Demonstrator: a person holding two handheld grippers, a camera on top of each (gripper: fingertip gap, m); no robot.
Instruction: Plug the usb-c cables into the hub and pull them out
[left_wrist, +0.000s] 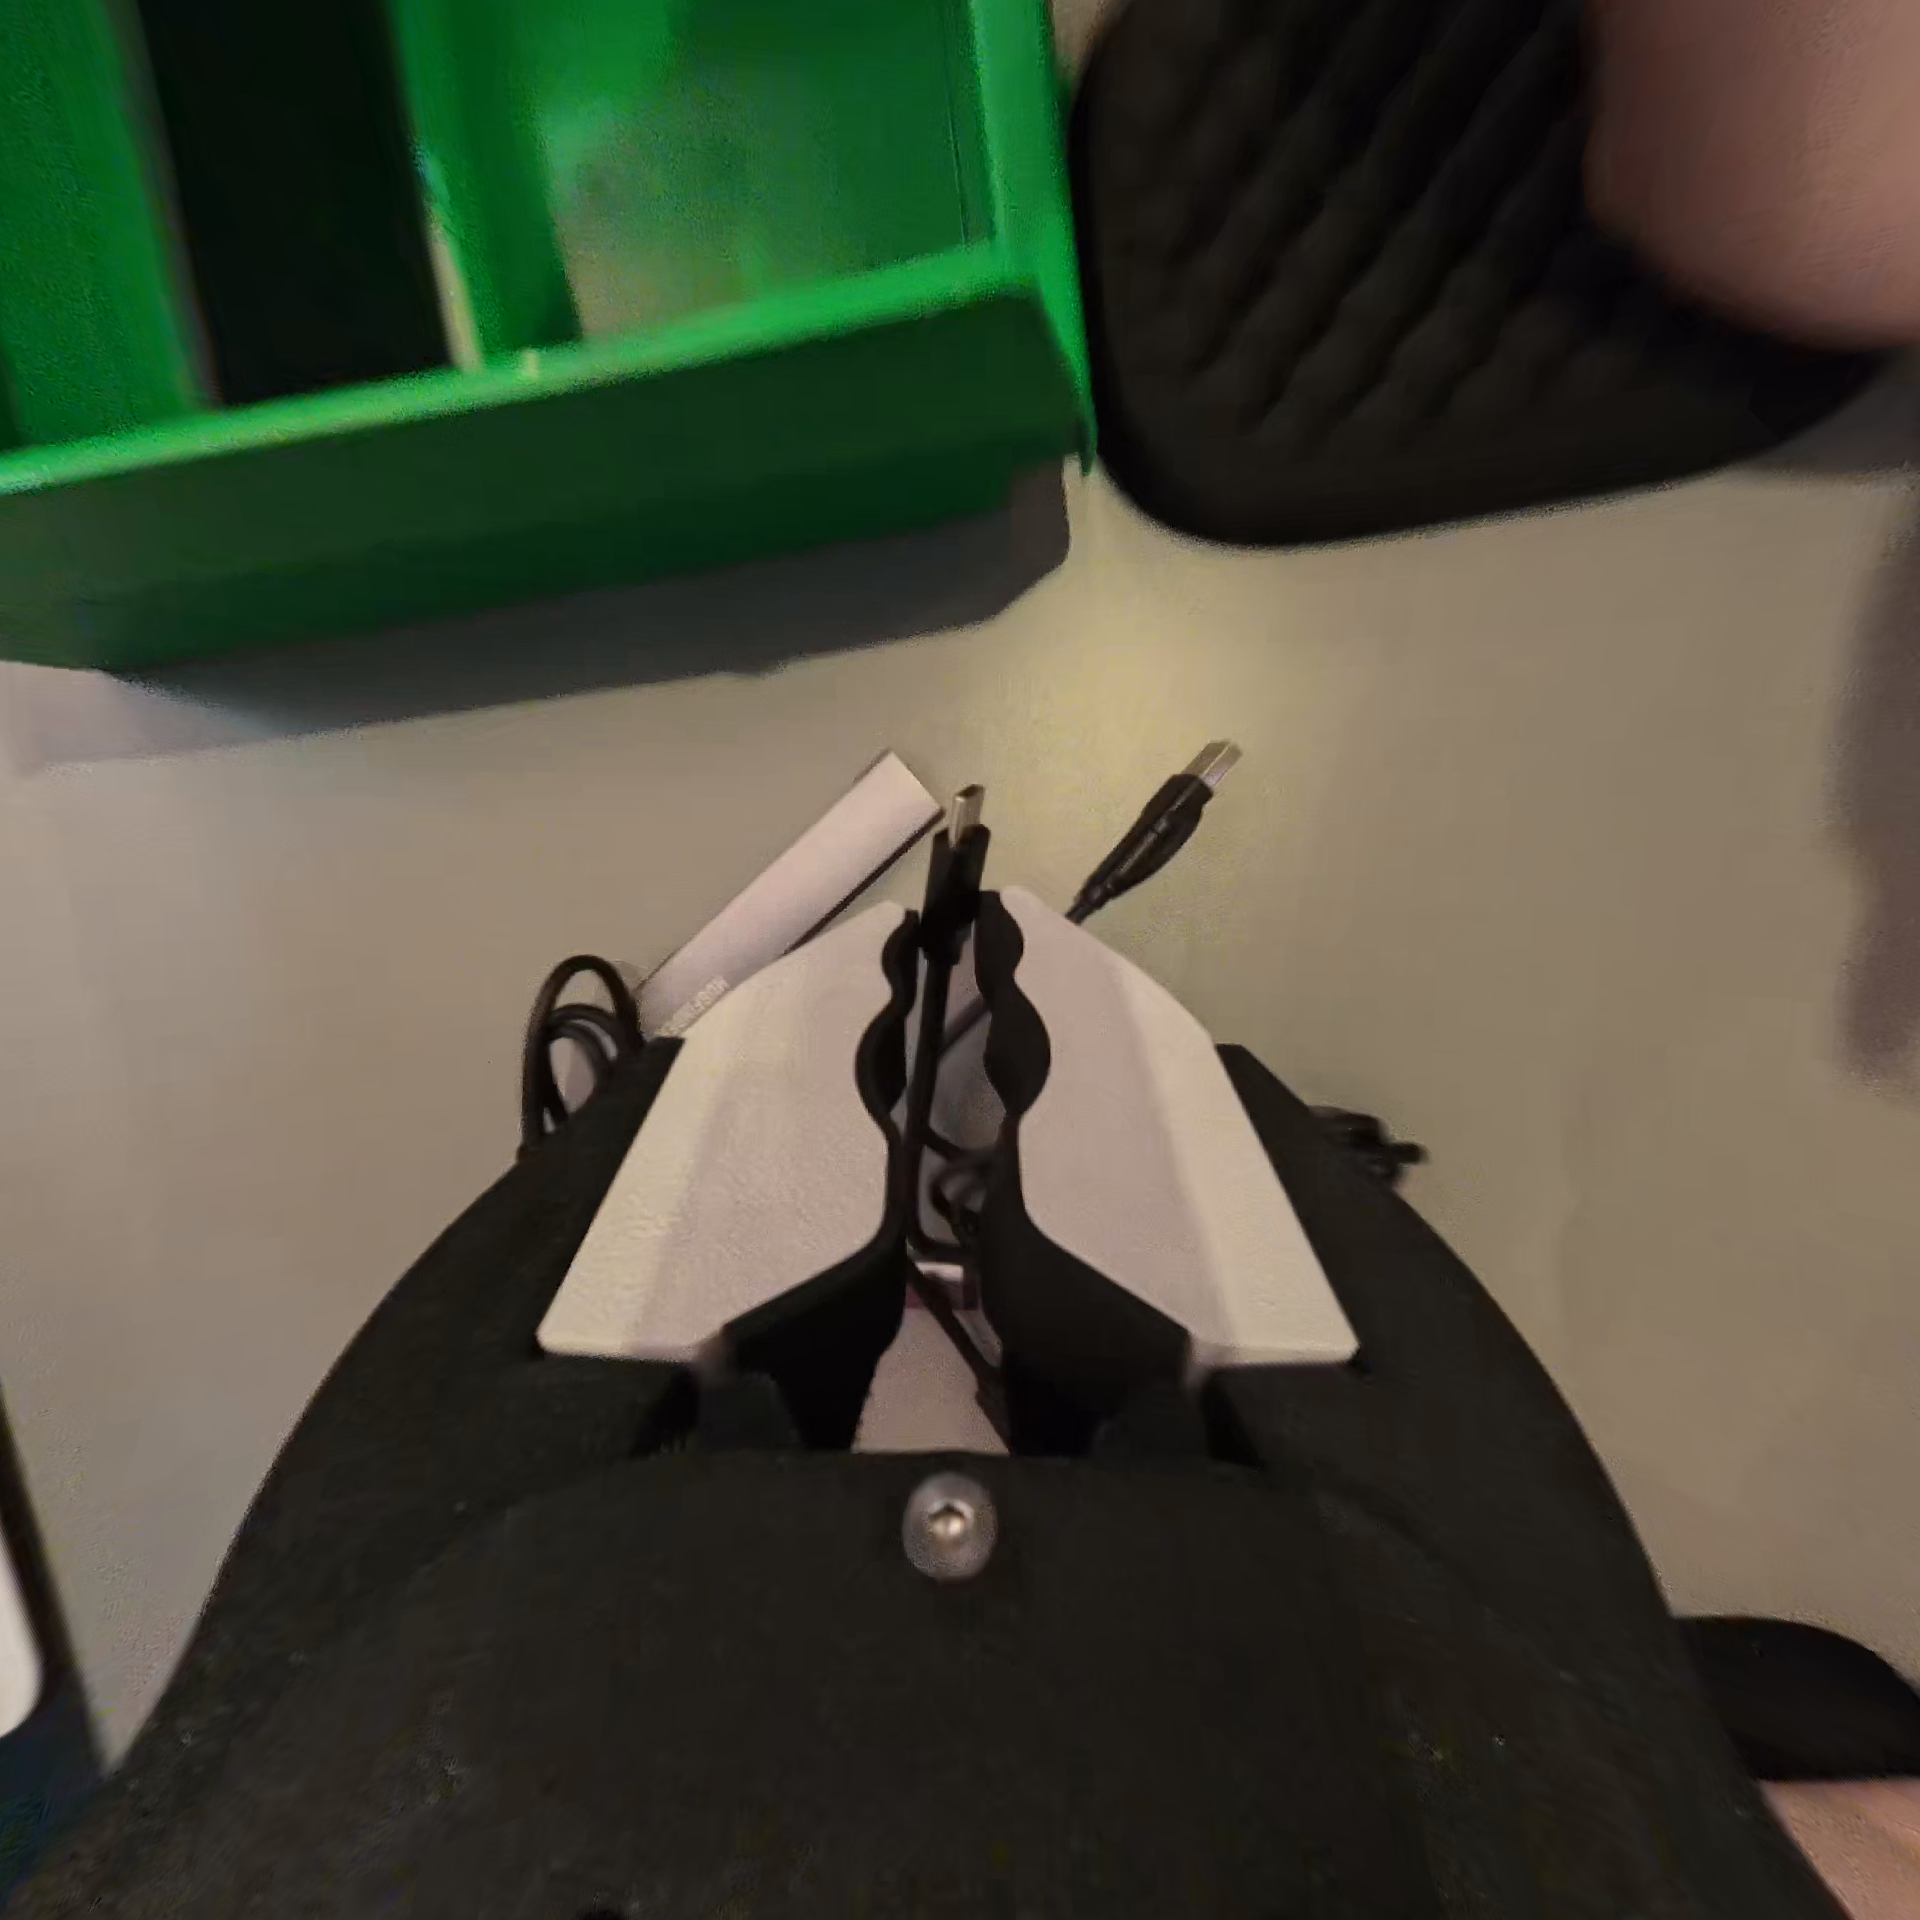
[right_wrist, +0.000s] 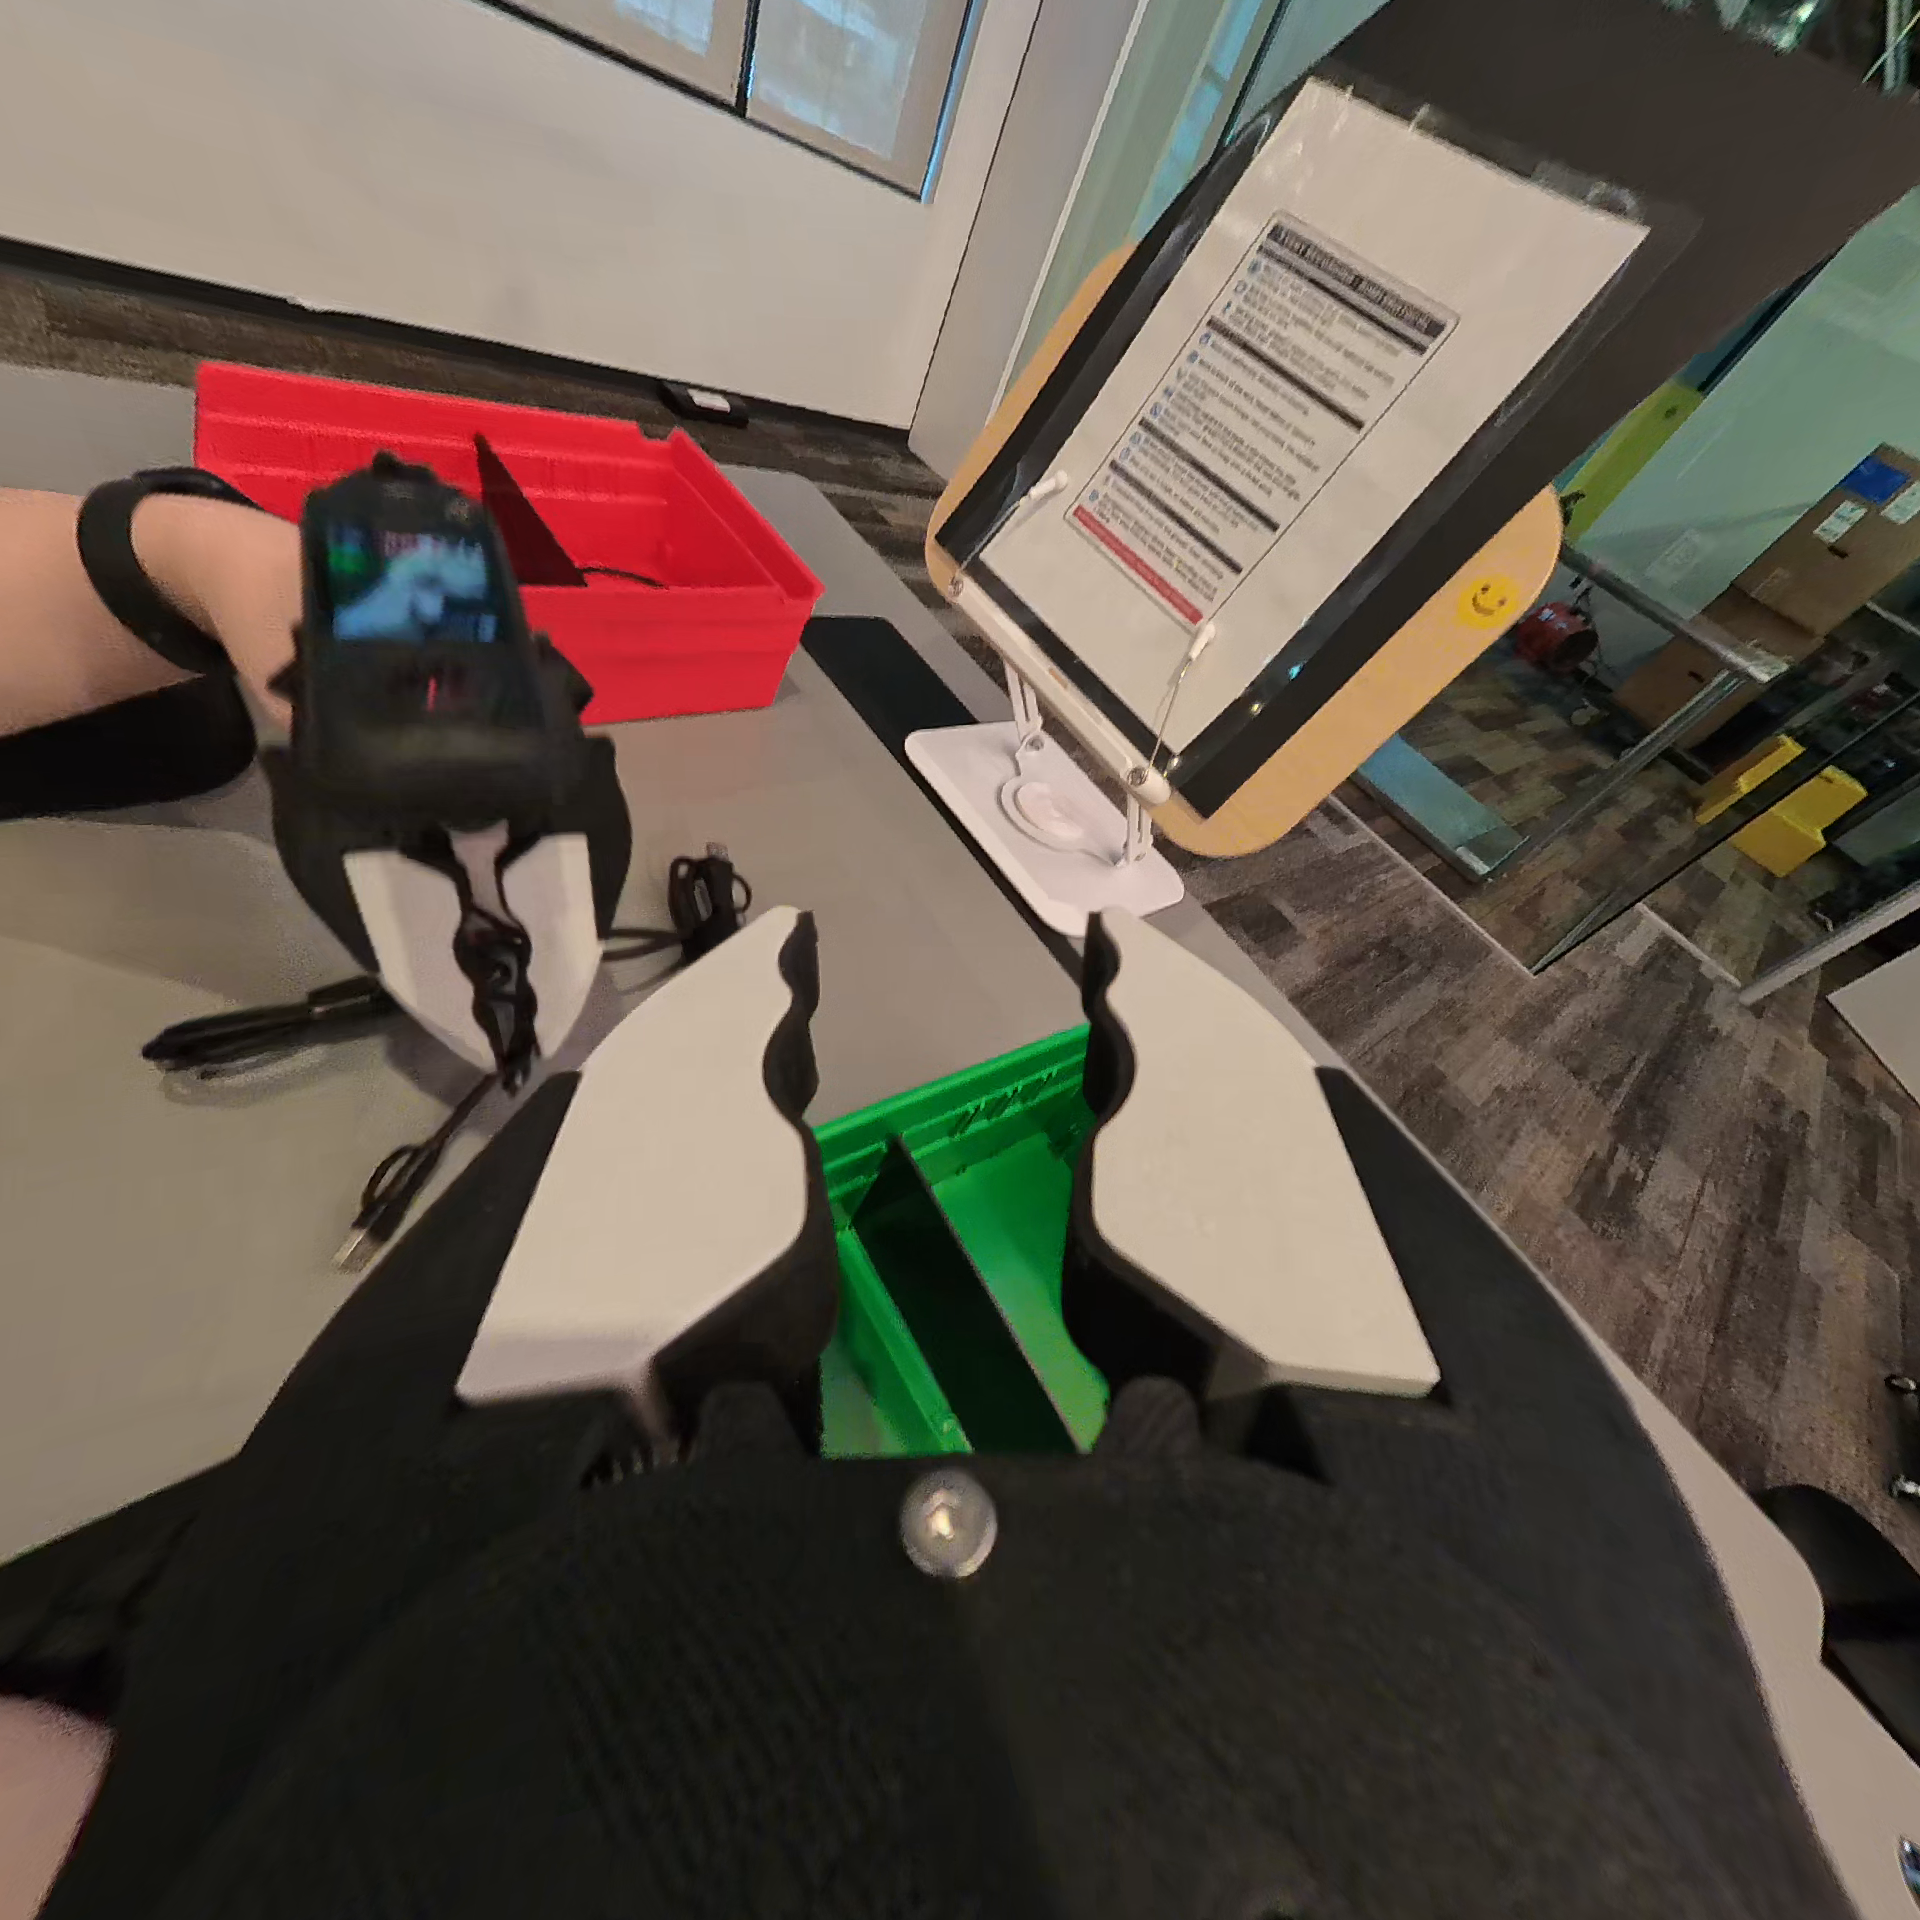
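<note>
Left gripper (left_wrist: 951, 914) clamps a USB-C cable (left_wrist: 961, 831); right gripper (right_wrist: 948, 961) gapes.

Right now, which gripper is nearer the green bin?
Right. The right gripper hangs open directly over the green bin; the left gripper, shut on a USB-C cable, sits back from it.

A green divided bin (right_wrist: 940, 1278) is framed between the spread fingers (right_wrist: 665, 1174) of the right gripper (right_wrist: 948, 961); nothing is held.
</note>
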